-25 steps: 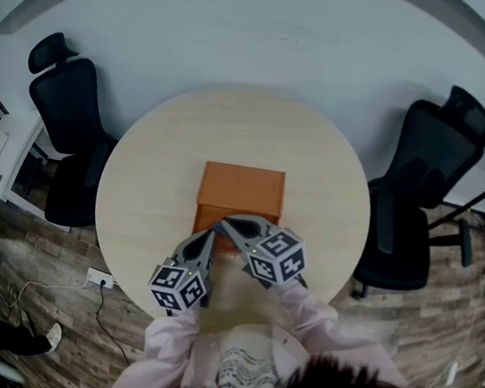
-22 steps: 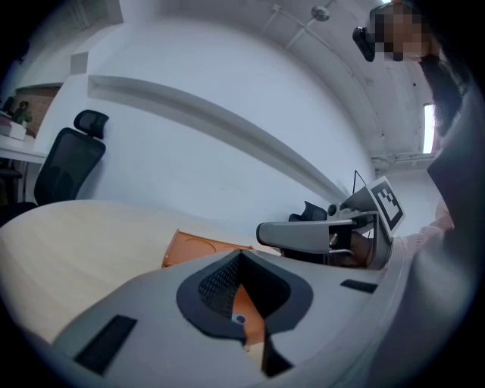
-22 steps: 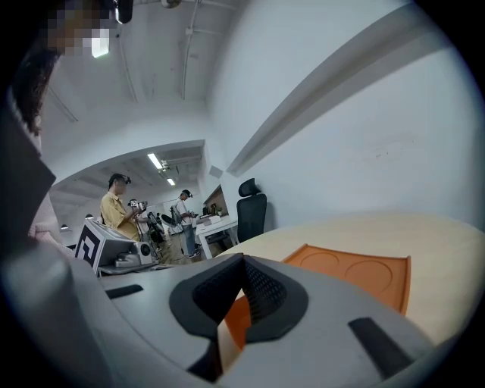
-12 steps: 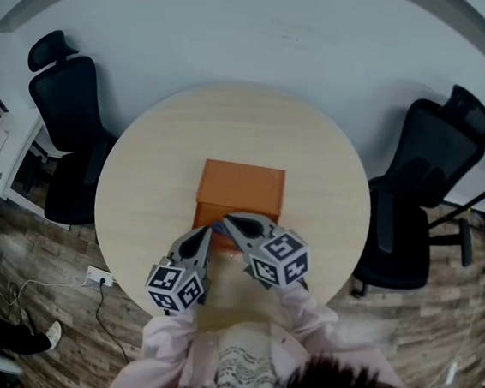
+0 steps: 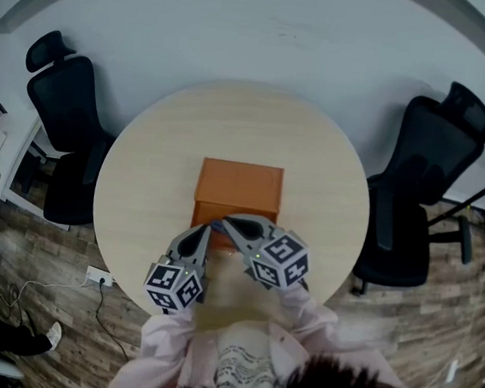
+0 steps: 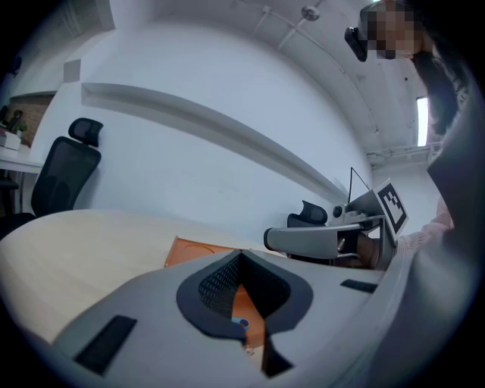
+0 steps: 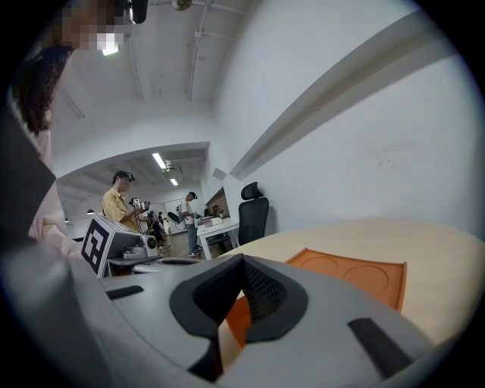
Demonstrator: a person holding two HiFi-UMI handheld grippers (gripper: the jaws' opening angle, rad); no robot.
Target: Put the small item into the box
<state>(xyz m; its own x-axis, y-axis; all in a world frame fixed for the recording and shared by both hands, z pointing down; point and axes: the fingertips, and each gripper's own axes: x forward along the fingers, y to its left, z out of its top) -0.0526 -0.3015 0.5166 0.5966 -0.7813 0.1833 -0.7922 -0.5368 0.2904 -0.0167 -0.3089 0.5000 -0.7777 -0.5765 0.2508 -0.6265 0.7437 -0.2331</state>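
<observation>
An orange box with its lid down sits in the middle of the round table. Both grippers meet at its near front edge. My left gripper is shut, its pads touching at the tip; through the gap behind them I see the box front and a small blue bit that I cannot identify. My right gripper is shut too, tip together, with the box lid just beyond it. Nothing shows between either pair of pads.
A black office chair stands left of the table and another at its right. A power strip and cables lie on the wood floor. In the right gripper view, people stand by desks far off.
Both grippers have drifted slightly toward the left and nearer to me. Their jaws and the box look the same.
</observation>
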